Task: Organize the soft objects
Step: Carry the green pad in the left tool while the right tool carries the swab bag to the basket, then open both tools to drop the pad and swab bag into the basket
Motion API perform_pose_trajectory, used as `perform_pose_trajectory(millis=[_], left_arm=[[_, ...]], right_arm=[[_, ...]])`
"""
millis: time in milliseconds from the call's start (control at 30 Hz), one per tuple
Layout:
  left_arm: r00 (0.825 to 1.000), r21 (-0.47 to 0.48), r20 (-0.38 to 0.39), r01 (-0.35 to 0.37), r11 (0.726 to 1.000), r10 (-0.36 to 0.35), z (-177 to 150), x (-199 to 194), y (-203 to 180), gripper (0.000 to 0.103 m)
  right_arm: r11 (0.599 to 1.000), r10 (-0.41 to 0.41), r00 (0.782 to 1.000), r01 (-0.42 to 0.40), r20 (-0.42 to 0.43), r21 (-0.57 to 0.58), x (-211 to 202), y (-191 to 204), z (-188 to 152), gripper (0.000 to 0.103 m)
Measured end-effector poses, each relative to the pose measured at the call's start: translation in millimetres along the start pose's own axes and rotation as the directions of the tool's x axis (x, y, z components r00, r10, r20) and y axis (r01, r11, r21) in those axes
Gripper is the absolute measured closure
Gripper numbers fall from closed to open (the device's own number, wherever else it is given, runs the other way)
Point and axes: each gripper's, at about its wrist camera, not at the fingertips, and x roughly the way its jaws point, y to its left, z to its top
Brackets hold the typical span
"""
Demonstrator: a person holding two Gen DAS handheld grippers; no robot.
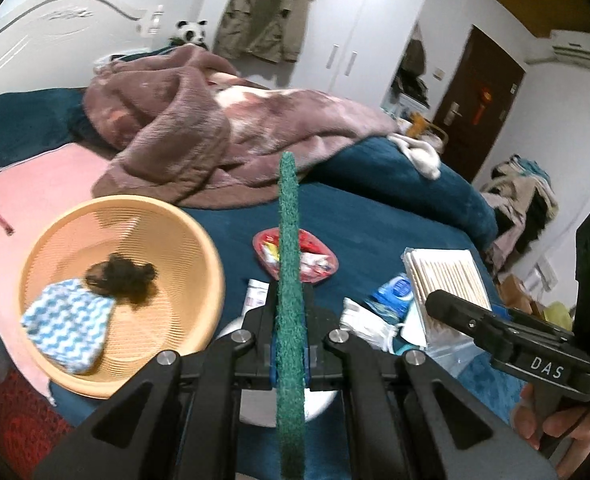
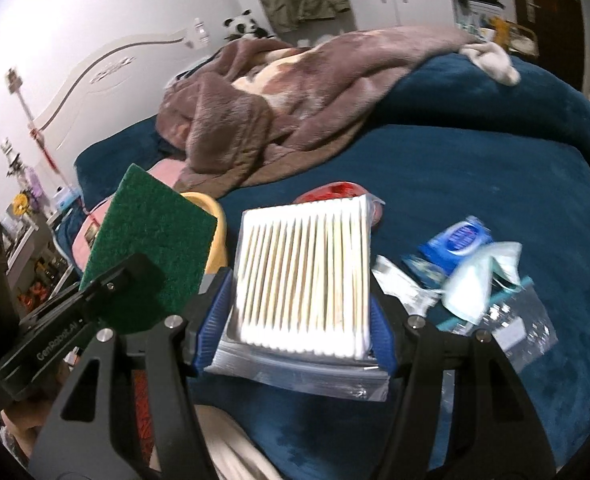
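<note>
Left claw (image 1: 291, 360) pinches green scouring pad (image 1: 289, 264) — edge-on, pointing straight ahead.

The left tongs (image 1: 291, 344) are matte black, with angular arms cut by triangular openings and round silver screws at the joints; a little blue shows at their inner pads. The right tongs (image 2: 299, 312) are black too, with ribbed blue pads (image 2: 211, 320). White lettering reads "DAS" on one body and, seemingly, "GenRobot.AI" on the other.
</note>
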Motion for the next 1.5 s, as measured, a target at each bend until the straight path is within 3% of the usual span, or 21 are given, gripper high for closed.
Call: perform_pose_trajectory(millis=[567,833,933,1000,1067,1167,1367,1500], left_arm=[[0.988,-0.171,0.020,-0.149,0.974,0.154,20.1,-7.1,125.9,0.097],[0.983,-0.241,-0.007,-0.181,0.954,0.184,25.4,13.9,170.3,0.097],[0.981,-0.260,-0.028,-0.193,0.946,0.192,24.8,24.1,182.2,0.096],[0.979,-0.280,-0.059,-0.202,0.939,0.193,23.3,33.0,191.0,0.078],[0.978,-0.297,-0.089,-0.207,0.932,0.189,21.6,36.9,196.5,0.010],[0.975,-0.317,-0.080,-0.222,0.922,0.207,17.0,28.8,198.4,0.003],[0.959,-0.275,-0.039,-0.281,0.920,0.281,18.2,7.3,188.4,0.001],[0.928,-0.228,-0.064,-0.372,0.900,0.367,18.2,0.7,181.1,0.001]], right_arm=[[0.984,0.138,0.985,-0.148,-0.106,-0.096,81.3,99.9,29.7,0.040],[0.981,0.168,0.972,-0.182,-0.167,-0.070,124.0,122.0,35.7,0.040],[0.975,0.217,0.955,-0.223,-0.204,-0.011,142.6,120.9,36.4,0.037],[0.960,0.282,0.919,-0.271,-0.274,0.077,159.6,116.5,34.3,0.036],[0.954,0.299,0.905,-0.273,-0.301,0.128,164.8,112.0,31.5,0.026],[0.958,0.282,0.925,-0.258,-0.254,0.126,151.4,106.7,29.0,0.005],[0.970,0.244,0.942,-0.240,-0.228,0.048,133.3,111.1,30.6,0.002],[0.978,0.203,0.955,-0.209,-0.217,-0.006,122.7,112.0,30.2,0.000]])
